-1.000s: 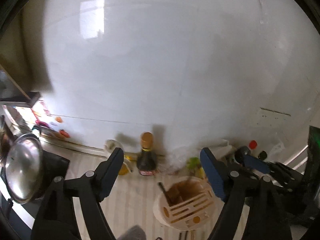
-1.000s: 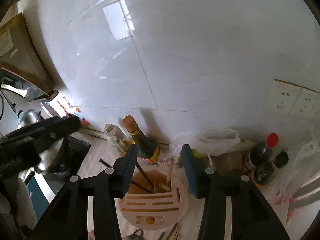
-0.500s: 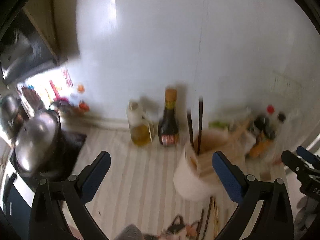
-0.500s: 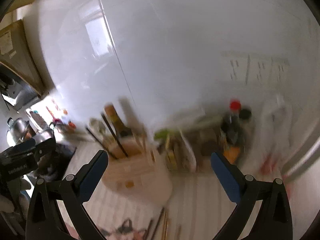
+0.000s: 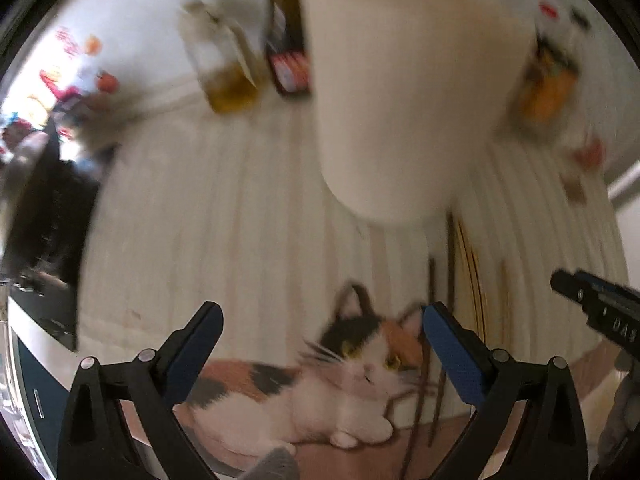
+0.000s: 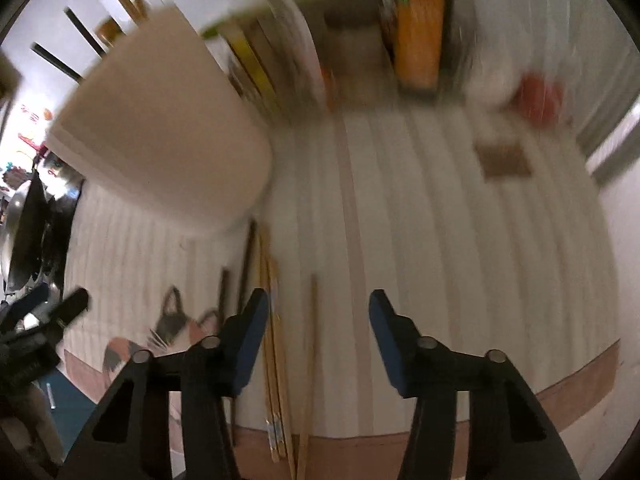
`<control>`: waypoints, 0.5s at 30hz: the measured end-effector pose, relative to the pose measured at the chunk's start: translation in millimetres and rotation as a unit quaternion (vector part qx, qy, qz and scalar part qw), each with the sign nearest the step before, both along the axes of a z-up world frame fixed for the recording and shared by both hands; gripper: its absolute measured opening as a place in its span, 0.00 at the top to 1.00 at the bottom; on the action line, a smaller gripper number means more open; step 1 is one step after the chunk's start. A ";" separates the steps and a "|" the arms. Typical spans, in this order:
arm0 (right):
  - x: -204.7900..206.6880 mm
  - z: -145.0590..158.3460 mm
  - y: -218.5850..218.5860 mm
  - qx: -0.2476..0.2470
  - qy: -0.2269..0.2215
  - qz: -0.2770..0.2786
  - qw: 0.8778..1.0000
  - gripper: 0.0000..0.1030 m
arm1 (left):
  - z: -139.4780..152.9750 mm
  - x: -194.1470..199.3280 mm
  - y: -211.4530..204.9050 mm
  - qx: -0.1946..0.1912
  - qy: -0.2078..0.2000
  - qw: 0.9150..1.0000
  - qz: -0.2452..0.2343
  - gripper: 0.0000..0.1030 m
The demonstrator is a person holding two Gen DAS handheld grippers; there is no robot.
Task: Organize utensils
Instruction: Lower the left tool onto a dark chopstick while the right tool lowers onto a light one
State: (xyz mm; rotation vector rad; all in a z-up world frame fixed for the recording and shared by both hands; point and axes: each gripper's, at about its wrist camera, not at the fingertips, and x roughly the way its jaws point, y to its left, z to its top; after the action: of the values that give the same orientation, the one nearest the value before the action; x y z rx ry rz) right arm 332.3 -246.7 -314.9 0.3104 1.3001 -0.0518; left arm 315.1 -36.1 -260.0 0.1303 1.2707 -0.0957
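A cream utensil holder [image 5: 404,92] stands on the striped mat and holds dark and wooden chopsticks; it also shows in the right wrist view [image 6: 160,132]. Several loose chopsticks [image 6: 276,344] lie on the mat in front of it, light wooden and dark ones; they also show in the left wrist view [image 5: 452,292]. My left gripper [image 5: 320,340] is open and empty above the cat picture. My right gripper [image 6: 316,328] is open and empty, just above the wooden chopsticks. Both views are blurred.
A cat picture [image 5: 340,368] is printed on the mat's front. An oil bottle [image 5: 224,64] and a dark sauce bottle [image 5: 288,40] stand at the back. An orange packet [image 6: 420,28] and boxes are behind. A pan on the stove [image 6: 24,224] is left.
Both grippers have tilted and dropped from facing the wall to looking down at the mat. The holder now looms close, and the loose chopsticks have come into view. Both stay open.
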 end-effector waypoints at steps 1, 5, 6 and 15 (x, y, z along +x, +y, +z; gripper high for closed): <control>-2.8 -5.1 -2.5 0.006 0.005 -0.005 1.000 0.53 | -9.9 -2.6 -5.6 -0.006 0.017 1.000 -0.007 0.07; -17.9 -18.5 -11.6 0.015 0.017 -0.025 0.999 0.58 | -42.7 -4.2 -26.0 -0.023 0.069 0.997 -0.024 0.27; -21.6 -21.2 -15.7 0.016 0.020 -0.030 0.999 0.58 | -49.9 -3.4 -31.7 -0.030 0.079 0.996 -0.030 0.31; -34.0 -28.8 -29.3 0.011 0.035 -0.050 0.998 0.60 | -71.0 0.1 -64.0 -0.038 0.100 0.992 -0.070 0.71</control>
State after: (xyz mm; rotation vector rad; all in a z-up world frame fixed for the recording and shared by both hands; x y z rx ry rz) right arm 298.3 -276.0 -343.7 0.3944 1.3543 -0.1335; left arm 315.2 -100.1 -331.0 0.1468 1.4556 -0.2829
